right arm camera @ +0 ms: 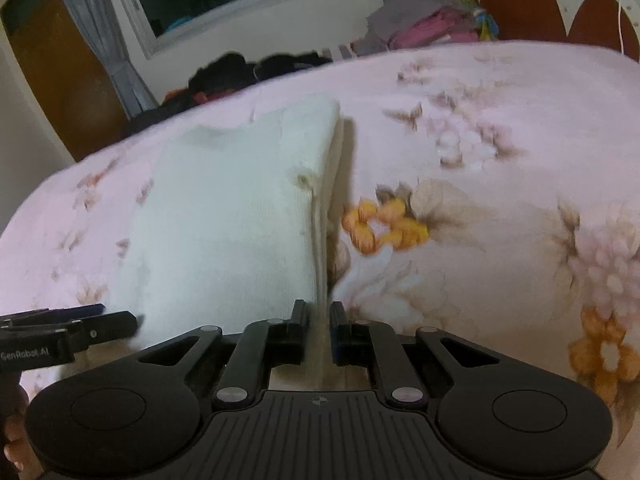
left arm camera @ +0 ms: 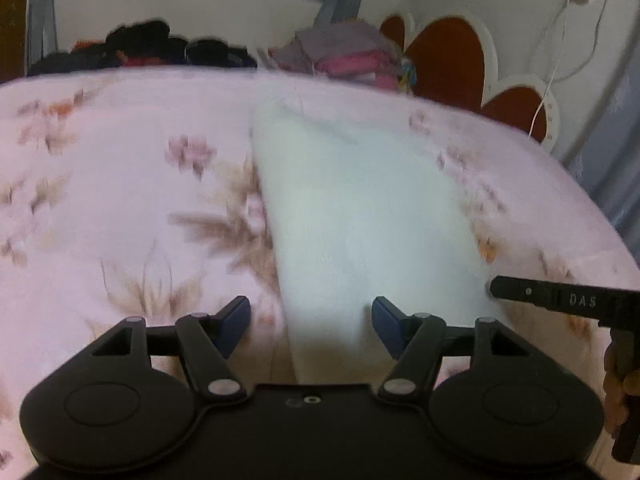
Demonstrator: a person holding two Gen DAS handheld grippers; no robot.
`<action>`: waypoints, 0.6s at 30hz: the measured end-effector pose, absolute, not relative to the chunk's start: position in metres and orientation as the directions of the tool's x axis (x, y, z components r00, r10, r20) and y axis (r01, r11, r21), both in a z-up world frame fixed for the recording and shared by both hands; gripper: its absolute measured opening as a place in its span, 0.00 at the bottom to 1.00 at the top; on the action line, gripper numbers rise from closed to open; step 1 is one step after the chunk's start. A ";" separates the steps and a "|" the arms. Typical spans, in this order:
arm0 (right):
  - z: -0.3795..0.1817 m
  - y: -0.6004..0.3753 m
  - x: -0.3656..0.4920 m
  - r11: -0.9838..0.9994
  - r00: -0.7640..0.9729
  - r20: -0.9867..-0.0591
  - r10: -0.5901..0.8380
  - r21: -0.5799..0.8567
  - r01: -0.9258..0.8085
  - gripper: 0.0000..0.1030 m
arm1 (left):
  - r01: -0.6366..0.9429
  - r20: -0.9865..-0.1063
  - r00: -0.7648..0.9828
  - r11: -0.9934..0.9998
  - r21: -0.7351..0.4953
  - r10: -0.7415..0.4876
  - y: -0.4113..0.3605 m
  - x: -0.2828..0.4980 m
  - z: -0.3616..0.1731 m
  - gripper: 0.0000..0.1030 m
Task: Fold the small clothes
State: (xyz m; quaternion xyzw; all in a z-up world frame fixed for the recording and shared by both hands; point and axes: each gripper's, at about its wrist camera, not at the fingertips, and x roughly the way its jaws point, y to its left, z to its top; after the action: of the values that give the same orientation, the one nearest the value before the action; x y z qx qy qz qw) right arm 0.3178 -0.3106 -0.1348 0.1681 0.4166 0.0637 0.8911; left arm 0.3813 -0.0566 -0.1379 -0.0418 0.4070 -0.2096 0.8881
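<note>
Left claw (left arm camera: 311, 326): nearest the lens in left wrist view; jaws spread wide, nothing between the blue pads; tilted down toward the bed, near edge of the garment lying below the gap, pads not on it.
Right claw (right arm camera: 319, 334): jaws pressed nearly together, pinching the garment's right folded edge; cloth runs up from between the fingers; also angled down at the bed.
Right claw seen from left cam: comes in from the right edge, tip at the garment's near right corner; part of the hand (left arm camera: 618, 384) on the grip below it.
Left claw seen from right cam: at far left, tip just beside the garment's near left corner; contact can't tell, blurred.
White garment (right arm camera: 224, 216): folded lengthwise, long strip lying flat on the bed, stacked layers showing along its right side.
Bed (right arm camera: 500, 152): pink floral cover, garment approx. in the middle.
Bkgd: folded clothes pile (left arm camera: 344, 54) at far side of bed, dark clothes heap (left arm camera: 152, 46) left of it.
</note>
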 end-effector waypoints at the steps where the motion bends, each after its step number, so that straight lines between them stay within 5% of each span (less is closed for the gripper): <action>1: -0.130 -0.311 0.320 0.935 0.660 -0.708 0.251 0.353 0.023 0.09 | 0.340 -0.695 0.591 0.907 -0.247 -0.410 -0.058 0.384 -0.133 0.63; 18: -0.109 -0.282 0.432 0.976 0.739 -0.655 0.158 0.215 -0.018 0.09 | 0.198 -0.657 0.657 0.925 -0.324 -0.371 -0.074 0.495 -0.123 0.63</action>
State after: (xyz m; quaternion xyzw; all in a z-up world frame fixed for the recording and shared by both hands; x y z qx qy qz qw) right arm 0.4325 -0.2817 -0.1089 0.0975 0.3583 0.0475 0.9273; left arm 0.4954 -0.0735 -0.1229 -0.1128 0.3834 -0.1573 0.9031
